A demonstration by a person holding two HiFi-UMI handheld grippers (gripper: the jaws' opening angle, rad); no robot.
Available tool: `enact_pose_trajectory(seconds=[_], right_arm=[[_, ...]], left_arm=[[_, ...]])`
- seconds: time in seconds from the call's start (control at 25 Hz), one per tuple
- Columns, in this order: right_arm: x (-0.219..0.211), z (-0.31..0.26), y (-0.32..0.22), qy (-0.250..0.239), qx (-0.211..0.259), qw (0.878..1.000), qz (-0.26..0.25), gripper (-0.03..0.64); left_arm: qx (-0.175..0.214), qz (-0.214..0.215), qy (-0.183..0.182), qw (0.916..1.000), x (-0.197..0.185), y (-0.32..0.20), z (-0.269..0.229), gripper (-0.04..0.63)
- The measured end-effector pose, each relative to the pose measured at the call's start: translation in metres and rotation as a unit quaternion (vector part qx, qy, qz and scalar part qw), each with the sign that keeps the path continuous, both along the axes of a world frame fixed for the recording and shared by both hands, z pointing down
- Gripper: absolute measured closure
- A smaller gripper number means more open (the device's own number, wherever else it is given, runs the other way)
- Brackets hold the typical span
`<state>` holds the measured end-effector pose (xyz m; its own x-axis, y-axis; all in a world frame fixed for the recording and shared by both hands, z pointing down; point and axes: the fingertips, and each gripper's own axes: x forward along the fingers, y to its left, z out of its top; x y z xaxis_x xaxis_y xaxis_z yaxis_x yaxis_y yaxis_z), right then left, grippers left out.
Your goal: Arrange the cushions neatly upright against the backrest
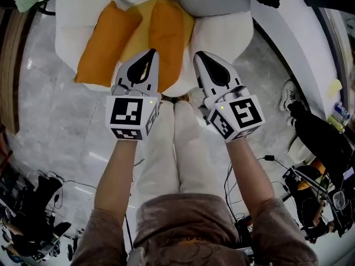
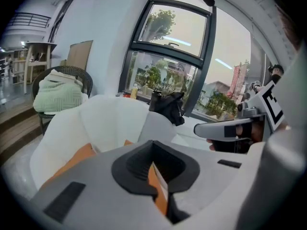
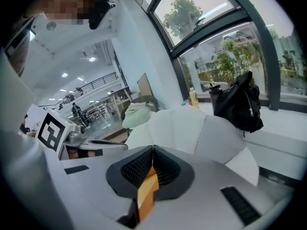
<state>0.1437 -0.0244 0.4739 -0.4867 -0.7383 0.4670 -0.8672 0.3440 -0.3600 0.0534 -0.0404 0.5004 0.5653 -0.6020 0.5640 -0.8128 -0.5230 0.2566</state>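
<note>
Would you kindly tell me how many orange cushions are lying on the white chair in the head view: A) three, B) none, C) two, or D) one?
C: the head view shows two, the first orange cushion and the second orange cushion lying next to each other on the white chair.

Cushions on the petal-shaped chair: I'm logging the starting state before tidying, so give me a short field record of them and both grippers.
chair: white petal armchair, yellow seat
left orange cushion: lying slanted on the seat
right orange cushion: lying on the seat beside it
left gripper: jaws together, tip over the right orange cushion's edge
right gripper: jaws together, beside that cushion
status: neither cushion upright yet
</note>
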Motion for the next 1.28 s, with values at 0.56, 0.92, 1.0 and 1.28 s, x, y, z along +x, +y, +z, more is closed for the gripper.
enact_pose_trajectory(seconds=[0.56,0.92,1.0,1.28], right_arm=[[0.002,0.046,-0.043,0.014,-0.038,0.999,-0.008,0.597],[0.006,0.143,-0.083,0.032,-0.132,0.991,-0.011,0.596],[0.005,0.168,-0.084,0.042,-0.159,0.986,-0.024,0.596],[-0.008,0.227,-0.059,0.009,-0.268,0.962,-0.051,0.513]], left_arm=[[-0.015,-0.011,-0.001,0.9998,-0.002,-0.026,0.016,0.591],[-0.029,-0.005,-0.008,0.9995,0.002,-0.032,0.036,0.591],[-0.031,-0.004,-0.009,0.9995,0.002,-0.034,0.040,0.591],[-0.040,-0.002,-0.013,0.9991,0.000,-0.036,0.050,0.591]])
